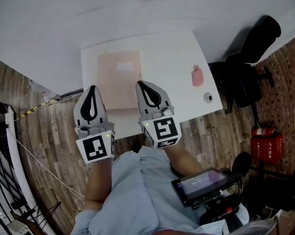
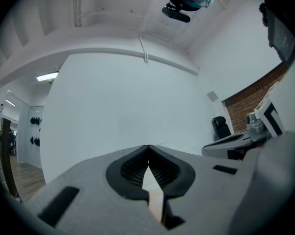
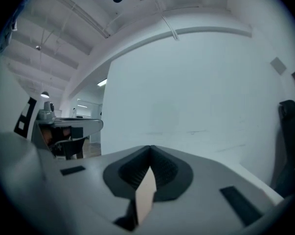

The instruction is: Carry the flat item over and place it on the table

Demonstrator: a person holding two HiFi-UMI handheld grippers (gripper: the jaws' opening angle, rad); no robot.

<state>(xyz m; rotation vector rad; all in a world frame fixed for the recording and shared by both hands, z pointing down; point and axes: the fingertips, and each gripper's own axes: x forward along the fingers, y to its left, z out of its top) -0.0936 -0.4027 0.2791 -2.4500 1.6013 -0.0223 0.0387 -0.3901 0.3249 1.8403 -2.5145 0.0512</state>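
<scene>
left gripper [image 2: 147, 148], left gripper view: clenched, empty. right gripper [image 3: 149, 148], right gripper view: likewise. head view: both hang over the near end of the flat item [image 1: 119, 80], lying on the desk [image 1: 171, 58]; a dipping gripper could, i judge, push it off the front edge. its long axis points away from the person [image 1: 132, 190].

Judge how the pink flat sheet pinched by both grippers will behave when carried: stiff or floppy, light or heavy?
Probably fairly stiff: held only at its near edge by the left gripper and right gripper, the pink sheet looks flat, without visible droop. Likely light: it shows as a thin sliver between the jaws. It may twist if the grippers move unevenly.
</scene>
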